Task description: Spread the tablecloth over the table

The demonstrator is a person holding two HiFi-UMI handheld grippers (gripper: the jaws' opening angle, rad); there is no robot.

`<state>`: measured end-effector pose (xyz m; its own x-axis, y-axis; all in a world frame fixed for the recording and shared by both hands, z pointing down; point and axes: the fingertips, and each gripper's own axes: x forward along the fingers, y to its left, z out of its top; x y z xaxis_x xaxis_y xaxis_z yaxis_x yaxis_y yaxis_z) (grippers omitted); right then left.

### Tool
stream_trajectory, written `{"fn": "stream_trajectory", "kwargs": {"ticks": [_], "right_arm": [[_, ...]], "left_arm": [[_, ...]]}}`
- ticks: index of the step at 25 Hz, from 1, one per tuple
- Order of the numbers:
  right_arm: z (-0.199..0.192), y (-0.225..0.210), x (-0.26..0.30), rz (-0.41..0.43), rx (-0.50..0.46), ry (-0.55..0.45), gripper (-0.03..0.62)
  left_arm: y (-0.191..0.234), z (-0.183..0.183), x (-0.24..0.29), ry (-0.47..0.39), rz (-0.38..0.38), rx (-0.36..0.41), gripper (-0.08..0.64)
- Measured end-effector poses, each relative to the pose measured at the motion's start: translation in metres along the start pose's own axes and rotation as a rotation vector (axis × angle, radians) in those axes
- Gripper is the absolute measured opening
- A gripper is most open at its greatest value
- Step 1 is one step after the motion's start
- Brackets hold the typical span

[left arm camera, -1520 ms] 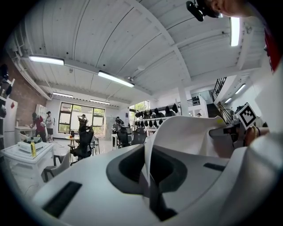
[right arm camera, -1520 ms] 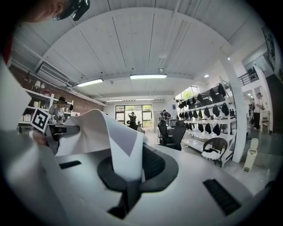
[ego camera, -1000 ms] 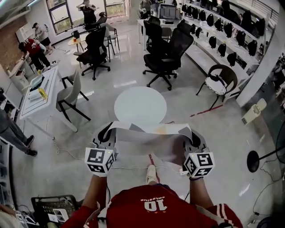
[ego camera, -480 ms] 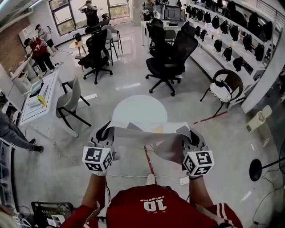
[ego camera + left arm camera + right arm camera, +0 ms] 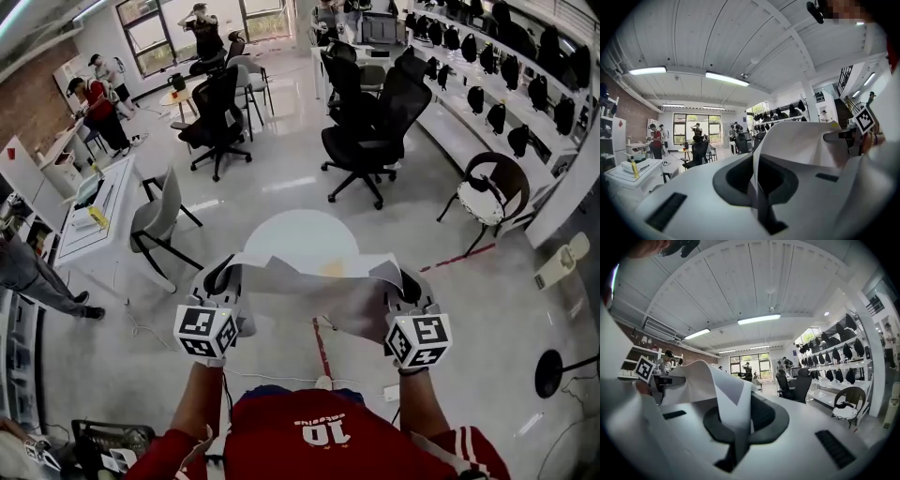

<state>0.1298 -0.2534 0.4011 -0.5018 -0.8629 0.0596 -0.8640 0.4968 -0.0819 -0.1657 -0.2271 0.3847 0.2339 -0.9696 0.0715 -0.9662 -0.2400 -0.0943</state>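
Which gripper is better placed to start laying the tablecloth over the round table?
Left, only marginally: both the left gripper and right gripper clamp the tablecloth short of the round table; left sits nearer its rim.

One round white table (image 5: 300,236) is the landmark. Just in front of it hangs one tablecloth (image 5: 323,286), between two grippers: the left gripper (image 5: 223,278) and the right gripper (image 5: 401,278). Beyond the table stand three black office chairs (image 5: 370,122). Near its left is one grey chair (image 5: 157,217), and to its right one round-backed chair (image 5: 487,187). At least four people (image 5: 94,103) are beyond it and to its left.
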Motion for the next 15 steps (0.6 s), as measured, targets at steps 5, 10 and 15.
{"fn": "stream_trajectory", "kwargs": {"ticks": [5, 10, 15], "right_arm": [[0.001, -0.003, 0.013, 0.024, 0.016, -0.004, 0.017], [0.001, -0.004, 0.023, 0.024, 0.020, 0.005, 0.017], [0.010, -0.006, 0.036, 0.018, 0.002, 0.007, 0.017]], "left_arm": [[0.004, 0.005, 0.004, 0.003, 0.024, 0.014, 0.011], [0.010, 0.006, 0.013, -0.002, 0.029, 0.019, 0.011], [0.017, 0.010, 0.022, -0.016, 0.034, 0.010, 0.011]]}}
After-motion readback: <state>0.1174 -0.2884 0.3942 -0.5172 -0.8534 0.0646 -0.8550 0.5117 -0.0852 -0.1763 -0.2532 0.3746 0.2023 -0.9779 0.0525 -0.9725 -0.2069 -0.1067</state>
